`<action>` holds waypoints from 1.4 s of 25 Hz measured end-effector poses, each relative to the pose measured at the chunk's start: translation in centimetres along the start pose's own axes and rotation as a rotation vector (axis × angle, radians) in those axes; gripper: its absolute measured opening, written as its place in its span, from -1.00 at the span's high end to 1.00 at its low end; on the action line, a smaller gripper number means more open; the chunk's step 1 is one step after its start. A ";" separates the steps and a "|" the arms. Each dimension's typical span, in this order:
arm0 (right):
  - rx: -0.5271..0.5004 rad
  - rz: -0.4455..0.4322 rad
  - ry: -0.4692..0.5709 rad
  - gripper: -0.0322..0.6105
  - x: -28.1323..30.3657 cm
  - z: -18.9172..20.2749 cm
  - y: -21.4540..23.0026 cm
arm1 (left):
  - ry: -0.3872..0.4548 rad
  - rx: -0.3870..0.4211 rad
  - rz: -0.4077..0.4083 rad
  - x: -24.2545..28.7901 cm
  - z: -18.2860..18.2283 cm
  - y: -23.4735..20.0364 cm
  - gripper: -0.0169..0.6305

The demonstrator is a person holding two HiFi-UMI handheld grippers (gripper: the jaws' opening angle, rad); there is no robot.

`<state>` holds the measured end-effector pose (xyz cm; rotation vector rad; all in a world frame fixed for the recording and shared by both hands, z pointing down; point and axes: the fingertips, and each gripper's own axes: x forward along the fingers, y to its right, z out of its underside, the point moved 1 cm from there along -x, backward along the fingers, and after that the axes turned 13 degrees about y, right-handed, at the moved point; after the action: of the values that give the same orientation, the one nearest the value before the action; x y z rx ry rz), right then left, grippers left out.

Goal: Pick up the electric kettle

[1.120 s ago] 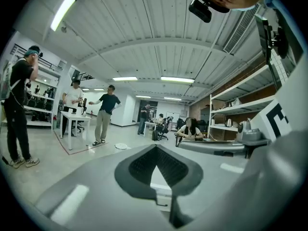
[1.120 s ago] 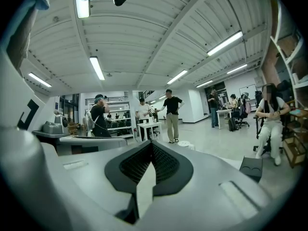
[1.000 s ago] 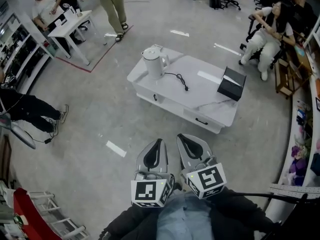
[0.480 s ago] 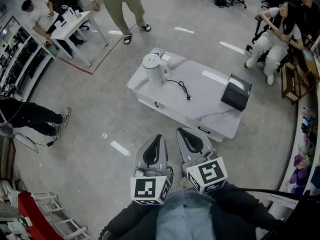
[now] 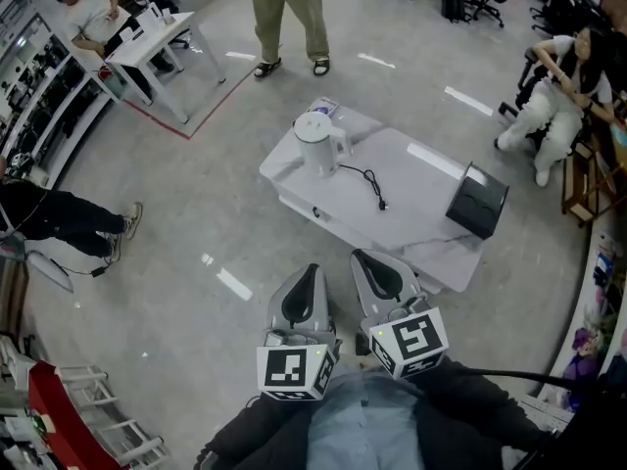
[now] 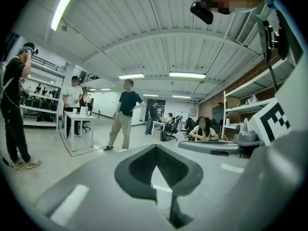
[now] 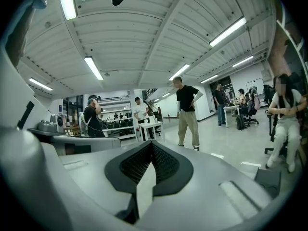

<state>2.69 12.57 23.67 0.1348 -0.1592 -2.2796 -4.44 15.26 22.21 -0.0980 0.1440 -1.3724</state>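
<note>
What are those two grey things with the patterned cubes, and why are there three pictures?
They are grippers: tools with two jaws that pinch like tongs. A person holds one in each hand, the left gripper and the right gripper; the cubes are part of them. The picture from above comes from a camera on the person's head. The other two come from cameras riding on each gripper, looking along its jaws. Both are shut and hold nothing. Ahead stands a white table with a white electric kettle, a black cord and a black box. The kettle is not picked up yet.
</note>
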 end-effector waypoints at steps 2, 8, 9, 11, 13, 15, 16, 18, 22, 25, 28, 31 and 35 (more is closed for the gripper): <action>-0.006 0.004 -0.004 0.82 1.3 0.4 0.4 | -0.006 -0.008 0.002 1.1 0.5 -1.0 0.94; -0.009 0.049 -0.017 0.82 6.0 0.9 1.9 | -0.007 -0.015 0.036 5.4 0.6 -4.4 0.94; -0.008 0.056 -0.021 0.82 6.9 1.1 2.0 | -0.011 -0.018 0.039 6.1 0.7 -5.0 0.94; -0.005 0.071 -0.032 0.82 8.8 1.7 2.4 | -0.028 -0.026 0.045 7.5 0.8 -6.5 0.94; -0.001 0.082 -0.044 0.82 10.8 2.1 2.5 | -0.043 -0.034 0.047 8.9 0.8 -8.1 0.94; 0.003 0.090 -0.055 0.82 12.8 2.5 2.7 | -0.050 -0.039 0.047 10.4 0.9 -9.9 0.94; 0.004 0.095 -0.059 0.82 13.8 2.7 2.8 | -0.052 -0.042 0.048 11.1 1.0 -10.8 0.94; 0.004 0.111 -0.063 0.82 15.7 2.9 3.3 | -0.059 -0.048 0.055 12.6 1.3 -12.3 0.94; -0.002 0.146 -0.068 0.82 19.3 3.2 4.3 | -0.076 -0.061 0.076 15.3 1.3 -14.8 0.94; -0.017 0.166 -0.064 0.82 21.8 2.9 4.7 | -0.079 -0.072 0.097 17.2 1.1 -16.4 0.94; -0.023 0.186 -0.056 0.82 24.0 2.6 4.9 | -0.072 -0.073 0.122 18.9 0.7 -18.1 0.94; -0.029 0.207 -0.043 0.82 25.6 2.2 5.1 | -0.054 -0.065 0.148 20.2 0.5 -19.3 0.94; -0.047 0.231 -0.025 0.82 26.8 1.4 5.6 | -0.040 -0.061 0.170 21.5 -0.2 -20.0 0.94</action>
<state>-10.85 -11.26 24.72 0.0599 -0.1273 -2.0540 -19.74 -9.77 24.10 -0.1610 0.1576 -1.1961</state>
